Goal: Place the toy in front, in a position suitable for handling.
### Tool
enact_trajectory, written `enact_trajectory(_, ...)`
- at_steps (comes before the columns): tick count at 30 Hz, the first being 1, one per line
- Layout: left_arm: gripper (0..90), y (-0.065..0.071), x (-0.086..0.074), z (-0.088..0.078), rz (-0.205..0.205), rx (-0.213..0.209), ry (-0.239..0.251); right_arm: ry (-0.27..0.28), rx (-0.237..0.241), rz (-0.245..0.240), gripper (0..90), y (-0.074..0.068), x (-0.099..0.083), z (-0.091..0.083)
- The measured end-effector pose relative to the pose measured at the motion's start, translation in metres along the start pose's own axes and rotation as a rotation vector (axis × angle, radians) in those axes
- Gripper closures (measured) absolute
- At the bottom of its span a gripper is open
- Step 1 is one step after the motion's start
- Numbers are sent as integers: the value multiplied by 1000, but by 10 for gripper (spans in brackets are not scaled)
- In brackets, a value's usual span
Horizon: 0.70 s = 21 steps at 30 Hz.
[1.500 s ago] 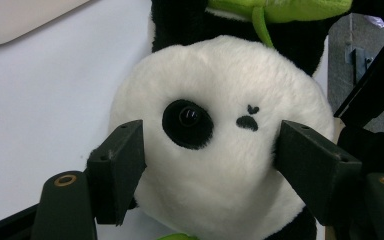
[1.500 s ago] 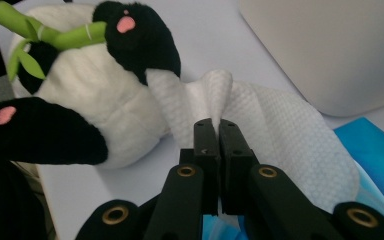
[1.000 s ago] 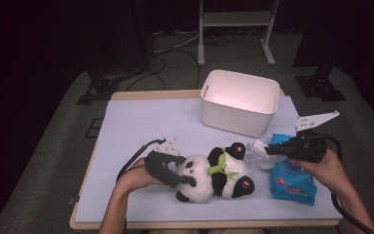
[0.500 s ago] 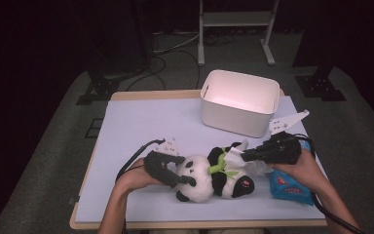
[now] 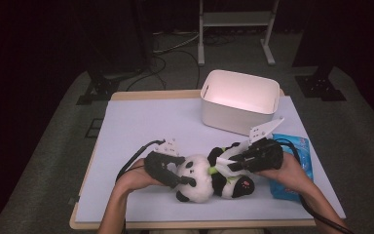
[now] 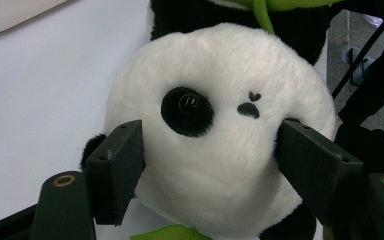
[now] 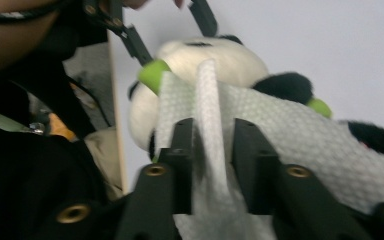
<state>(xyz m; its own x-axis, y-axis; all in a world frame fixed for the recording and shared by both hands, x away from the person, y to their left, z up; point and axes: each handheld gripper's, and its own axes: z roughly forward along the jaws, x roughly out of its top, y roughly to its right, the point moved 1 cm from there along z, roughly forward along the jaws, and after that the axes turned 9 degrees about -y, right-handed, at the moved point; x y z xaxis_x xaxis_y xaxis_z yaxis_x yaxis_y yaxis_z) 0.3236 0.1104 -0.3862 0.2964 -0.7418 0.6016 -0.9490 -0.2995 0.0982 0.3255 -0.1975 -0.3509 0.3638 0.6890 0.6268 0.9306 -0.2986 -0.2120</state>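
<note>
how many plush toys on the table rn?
1: a black-and-white plush panda lying near the table's front edge, between the two tools. The white plastic bin interior is partly hidden.

The plush panda (image 5: 209,176) lies on its side on the table (image 5: 141,122), near the front edge, a little right of the middle. Its head points left, its body right. The left gripper (image 5: 168,169) sits just left of the head, one jaw on each side of it. The right gripper (image 5: 238,161) sits over the body from the right, with a wipe (image 5: 231,158) draped on the panda between its jaws. A packet (image 5: 294,168) lies by the right edge, behind the right hand. The tub (image 5: 238,100) stands toward the back right corner, well behind the panda.
</note>
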Motion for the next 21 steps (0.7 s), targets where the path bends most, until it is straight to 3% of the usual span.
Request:
enact_trajectory(7, 264, -1, 0, 0, -4, 0, 2, -33, -39, 27, 578, 7, -14, 2)
enact_trajectory(16, 263, -1, -2, 0, -6, -1, -2, -25, -15, 69, 554, 14, -24, 5)
enact_trajectory(19, 263, -1, -2, 1, -3, -2, -5, -35, -14, 77, 604, 16, -25, 7)
enact_trajectory(21, 263, -1, -2, 1, -1, -3, -8, -36, -15, 74, 687, 16, -25, 8)
